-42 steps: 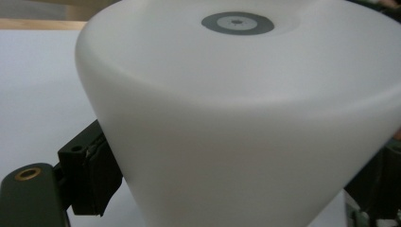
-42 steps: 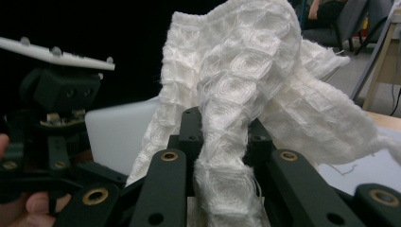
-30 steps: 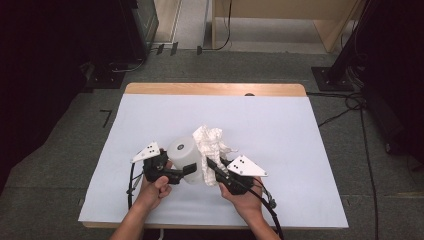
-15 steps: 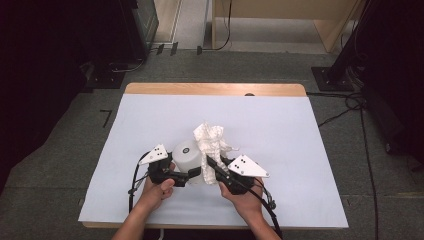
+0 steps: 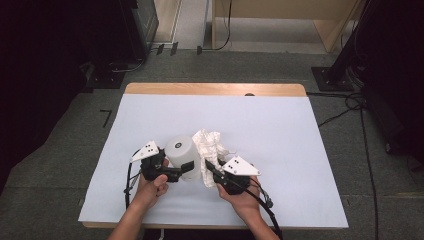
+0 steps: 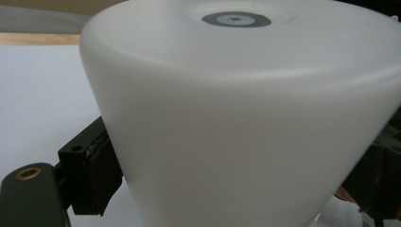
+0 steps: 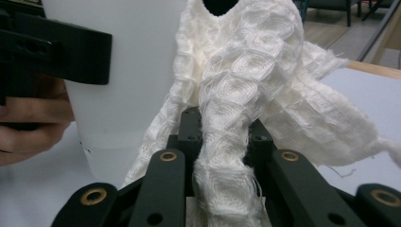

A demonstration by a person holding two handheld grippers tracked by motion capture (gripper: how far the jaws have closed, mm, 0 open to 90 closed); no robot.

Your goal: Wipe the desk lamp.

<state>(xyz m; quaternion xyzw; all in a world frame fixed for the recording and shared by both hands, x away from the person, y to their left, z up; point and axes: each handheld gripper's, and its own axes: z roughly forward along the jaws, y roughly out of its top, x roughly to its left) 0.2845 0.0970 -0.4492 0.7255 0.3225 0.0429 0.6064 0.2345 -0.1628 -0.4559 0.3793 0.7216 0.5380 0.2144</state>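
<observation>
Because the white cup [image 5: 180, 156] stands upside down just left of the middle of the high view, its base with the small grey ring facing up, the left gripper [image 5: 172, 173] can clamp its wall from the side: in the left gripper view the frosted cup [image 6: 246, 123] bulges between the jaws, one black pad pressed to it at the lower left and the other at the right edge. That wide grip appears meant to steady the cup so it neither slides nor tips on the pale blue table cover [image 5: 280, 130] while the cloth works on it. Just beside the cup, slightly right of centre, the white waffle-weave cloth [image 5: 210, 150] rises in a bunched column, and the right gripper [image 5: 209, 169] holds its lower end; in the right gripper view the jaws sit nearly together, pinching a twisted strand of the cloth [image 7: 227, 142], while the rest fans upward and rests against the cup's side at the upper left. Held by one end like this, the loose cloth can be dragged over the cup's wall, which suggests wiping.
</observation>
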